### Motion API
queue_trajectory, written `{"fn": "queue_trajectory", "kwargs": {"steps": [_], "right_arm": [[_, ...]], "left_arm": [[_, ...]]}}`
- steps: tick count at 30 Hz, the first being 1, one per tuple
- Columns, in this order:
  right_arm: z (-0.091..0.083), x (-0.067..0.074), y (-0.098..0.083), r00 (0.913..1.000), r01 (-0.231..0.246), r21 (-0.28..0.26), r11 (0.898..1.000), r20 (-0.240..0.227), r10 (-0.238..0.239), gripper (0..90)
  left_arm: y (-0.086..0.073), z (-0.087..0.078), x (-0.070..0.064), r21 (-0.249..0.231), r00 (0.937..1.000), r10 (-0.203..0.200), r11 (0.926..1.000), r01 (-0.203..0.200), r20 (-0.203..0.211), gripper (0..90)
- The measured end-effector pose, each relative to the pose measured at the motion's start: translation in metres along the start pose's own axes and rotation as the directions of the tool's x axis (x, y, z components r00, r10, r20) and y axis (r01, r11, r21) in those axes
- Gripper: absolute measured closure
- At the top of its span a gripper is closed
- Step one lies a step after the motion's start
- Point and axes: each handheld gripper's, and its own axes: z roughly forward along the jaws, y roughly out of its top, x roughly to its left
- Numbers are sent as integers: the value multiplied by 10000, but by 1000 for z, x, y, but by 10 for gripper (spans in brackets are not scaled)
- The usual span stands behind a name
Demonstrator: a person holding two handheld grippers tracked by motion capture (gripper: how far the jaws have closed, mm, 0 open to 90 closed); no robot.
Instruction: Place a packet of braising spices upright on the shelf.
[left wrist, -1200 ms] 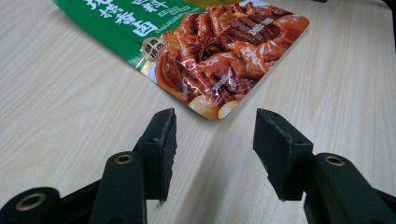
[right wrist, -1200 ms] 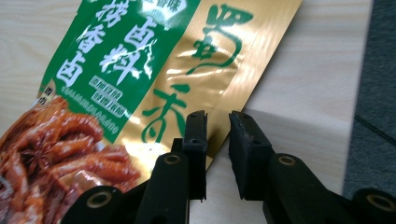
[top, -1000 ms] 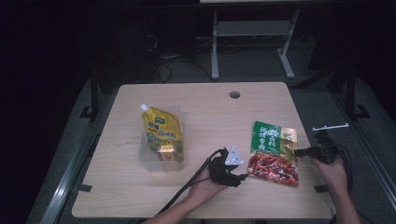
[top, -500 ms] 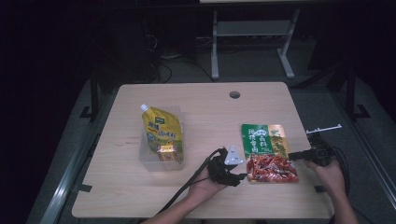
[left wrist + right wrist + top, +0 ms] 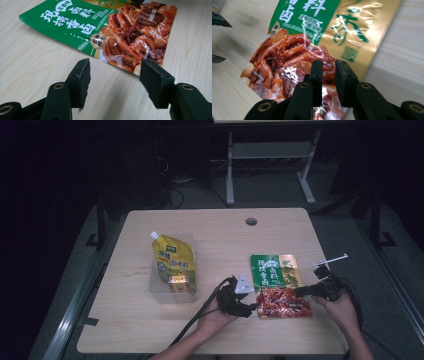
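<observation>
A green, gold and red seasoning packet [image 5: 277,280] [image 5: 120,32] [image 5: 312,37] lies flat on the wooden table [image 5: 220,235], right of centre. My right gripper [image 5: 300,291] [image 5: 328,67] reaches in from the right and is shut on the packet's near right edge, with a narrow gap between the pads. At the packet's near left corner sits my left gripper [image 5: 253,308] [image 5: 113,75]. Its jaws have just been opening and nothing is between them; the corner lies just ahead of its fingertips.
A yellow spouted pouch [image 5: 172,260] rests tilted in a clear plastic container [image 5: 157,295] left of centre. A cable hole [image 5: 251,221] marks the far edge. Black cables trail from both grippers toward the near edge. Dark floor and a metal stand lie beyond.
The packet has slid left and turned squarer to the table, with the right gripper moving left along with it. The left gripper's jaws stand wider apart than before.
</observation>
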Motion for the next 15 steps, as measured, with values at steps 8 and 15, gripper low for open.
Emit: {"fn": "queue_trajectory", "kwargs": {"steps": [8, 15], "right_arm": [[-4, -6, 18, 9944, -199, -406, 9990, 1031, 240, 661], [-6, -14, 17, 9908, -496, -248, 9985, 1246, 523, 683]], "left_arm": [[0, 2, -5, -72, 9998, 107, 9999, -106, 186, 439], [0, 10, -10, -141, 9981, 317, 9994, -311, 519, 590]]}}
